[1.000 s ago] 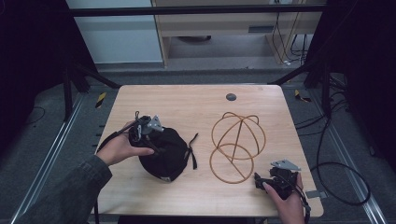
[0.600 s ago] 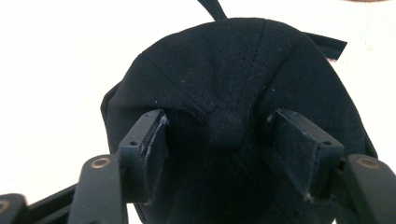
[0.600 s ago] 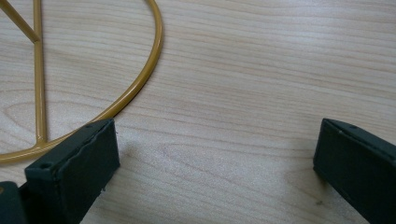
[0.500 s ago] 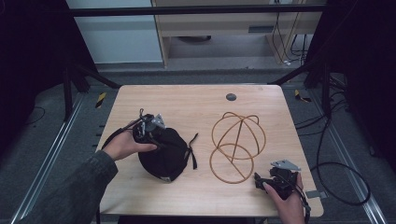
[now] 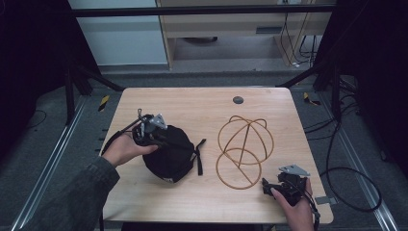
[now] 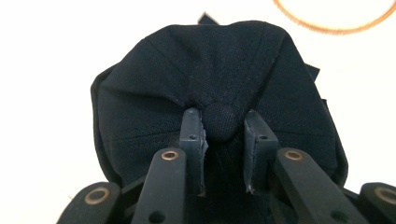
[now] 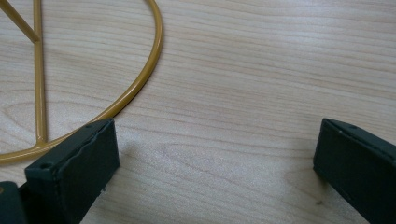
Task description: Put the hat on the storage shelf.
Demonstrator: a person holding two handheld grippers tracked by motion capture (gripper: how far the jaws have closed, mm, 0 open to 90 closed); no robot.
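A black cap [image 5: 169,159] lies crown-up on the left half of the wooden table [image 5: 202,108]. My left gripper [image 5: 179,143] reaches over it from the left. Its jaws have just been closing and are now shut on the cap's top button [image 6: 220,122], as the left gripper view [image 6: 223,123] shows, with the fabric [image 6: 154,88] puckered around it. A gold wire hat stand [image 5: 243,144] lies on the right half. My right gripper [image 5: 268,185] rests near the front right edge, open, with bare wood between its jaws [image 7: 215,140] and the stand's ring [image 7: 140,84] just to its left.
A dark round grommet [image 5: 237,100] sits in the tabletop near the far edge. The cap's strap [image 5: 198,156] trails toward the stand. Cables [image 5: 353,183] loop on the floor to the right of the table.
The left hand has shifted slightly over the cap's crown. The right hand and the wire stand have stayed where they were.
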